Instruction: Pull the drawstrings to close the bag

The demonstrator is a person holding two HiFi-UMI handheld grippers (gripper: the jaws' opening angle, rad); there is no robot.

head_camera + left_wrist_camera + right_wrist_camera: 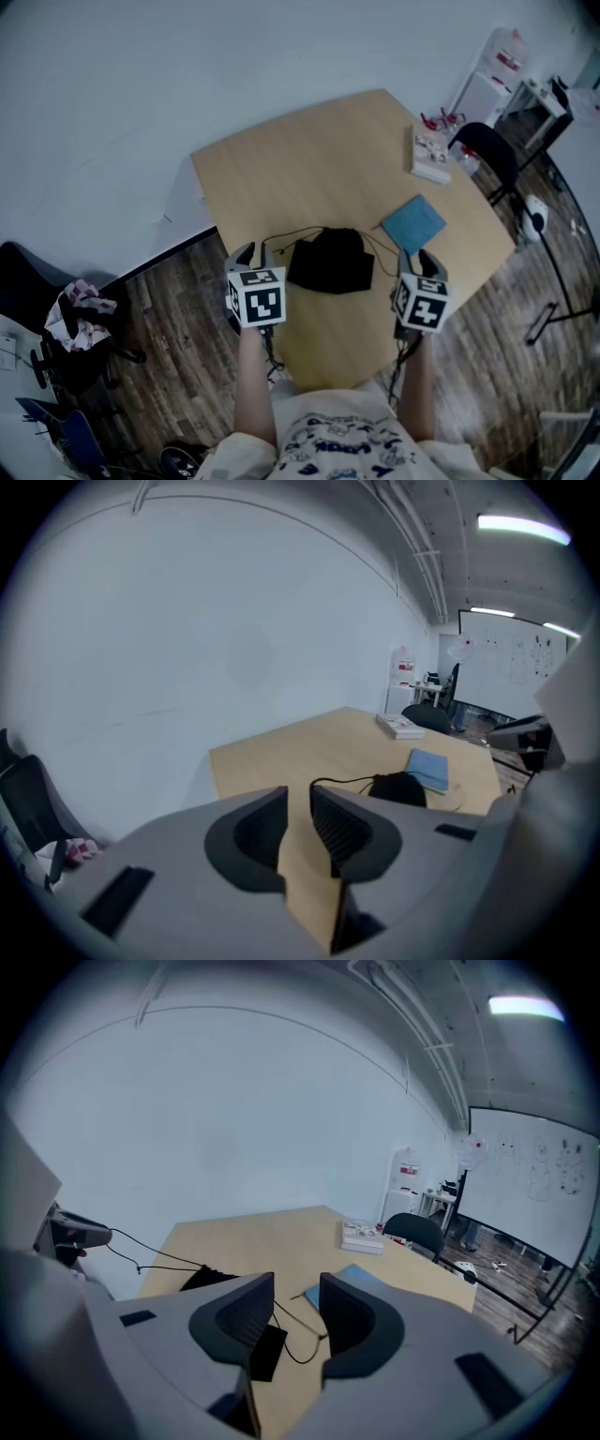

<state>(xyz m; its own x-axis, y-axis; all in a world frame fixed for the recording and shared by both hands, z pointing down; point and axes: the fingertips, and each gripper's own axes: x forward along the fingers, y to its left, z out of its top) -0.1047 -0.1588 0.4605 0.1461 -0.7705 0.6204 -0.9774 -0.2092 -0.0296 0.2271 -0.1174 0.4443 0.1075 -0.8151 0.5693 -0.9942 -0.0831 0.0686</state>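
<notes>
A black drawstring bag [328, 261] lies on the wooden table [319, 159], near its front edge. Thin black cords run out from it to both sides. My left gripper [251, 253] hangs just left of the bag, its jaws a narrow gap apart with only table showing between them [300, 803]. The left cord [342, 782] ends right at its tips. To the right of the bag, my right gripper [419, 258] stands wide open [298, 1312]. The right cord [298, 1330] curls on the table below its gap. Neither gripper pinches a cord.
A blue flat pad [413, 224] lies behind the bag to the right, and a book [430, 156] sits at the far right edge. A black chair [492, 155] stands beyond that edge. Another chair with a cloth [80, 314] stands on the floor at left.
</notes>
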